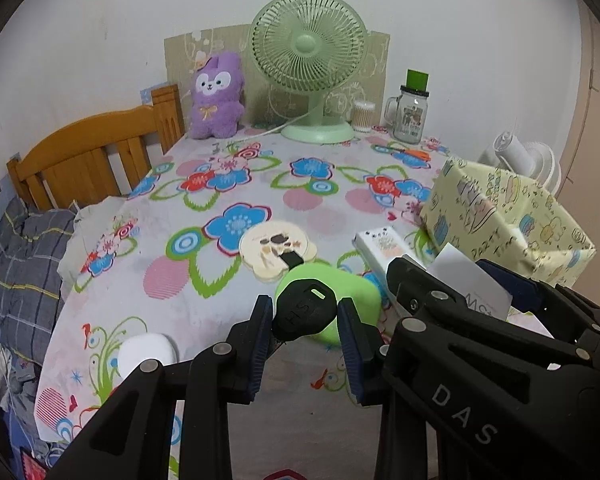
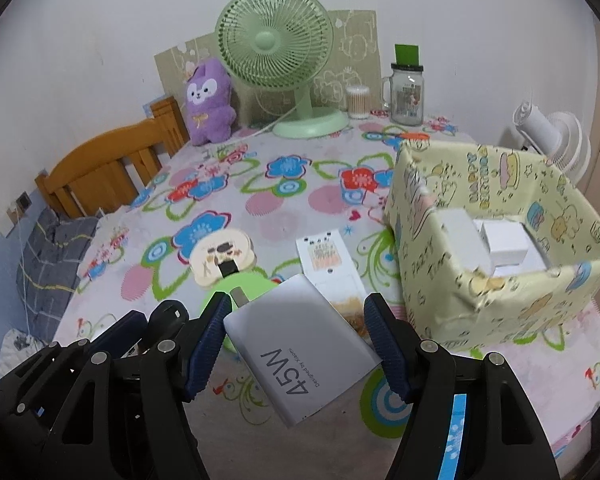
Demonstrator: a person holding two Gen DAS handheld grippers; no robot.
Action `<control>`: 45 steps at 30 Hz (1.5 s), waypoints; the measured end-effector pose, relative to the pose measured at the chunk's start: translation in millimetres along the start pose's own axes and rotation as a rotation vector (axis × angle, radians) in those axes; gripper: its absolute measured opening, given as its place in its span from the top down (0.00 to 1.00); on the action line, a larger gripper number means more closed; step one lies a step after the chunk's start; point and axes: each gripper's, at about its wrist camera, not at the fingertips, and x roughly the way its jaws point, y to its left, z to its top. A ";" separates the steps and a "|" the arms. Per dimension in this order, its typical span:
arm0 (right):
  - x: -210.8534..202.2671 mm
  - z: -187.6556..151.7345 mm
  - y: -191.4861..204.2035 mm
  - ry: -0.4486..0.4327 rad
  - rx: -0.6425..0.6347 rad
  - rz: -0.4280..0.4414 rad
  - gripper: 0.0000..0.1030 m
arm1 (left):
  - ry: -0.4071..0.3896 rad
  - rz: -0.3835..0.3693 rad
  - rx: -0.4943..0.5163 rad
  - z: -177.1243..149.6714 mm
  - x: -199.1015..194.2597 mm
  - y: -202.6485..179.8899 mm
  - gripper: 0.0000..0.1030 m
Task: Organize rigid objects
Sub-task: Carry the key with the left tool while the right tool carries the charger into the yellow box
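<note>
We hold two tools over the flowery cloth-covered bench point(image 1: 260, 184). Our left tool point(image 1: 305, 322) is squeezed shut on a small black plastic key head point(image 1: 305, 312), lifted above a round green lump point(image 1: 340, 292). Our right tool point(image 2: 296, 336) grips a flat white charger block point(image 2: 300, 344) marked 45W, held in the air. Just to the right stands a yellow cartoon paper box point(image 2: 500, 308) with white boxes point(image 2: 504, 244) inside.
</note>
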 end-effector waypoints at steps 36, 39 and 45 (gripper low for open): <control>-41.4 49.2 -49.1 -0.081 0.026 -0.021 0.31 | -0.065 -0.077 0.036 52.3 -17.6 -55.6 0.67; -43.0 52.1 -58.1 -0.086 0.034 -0.027 0.31 | -0.064 -0.095 0.049 56.1 -15.4 -64.5 0.67; -45.6 58.9 -76.5 -0.096 0.046 -0.043 0.31 | -0.071 -0.107 0.074 63.7 -11.6 -83.3 0.67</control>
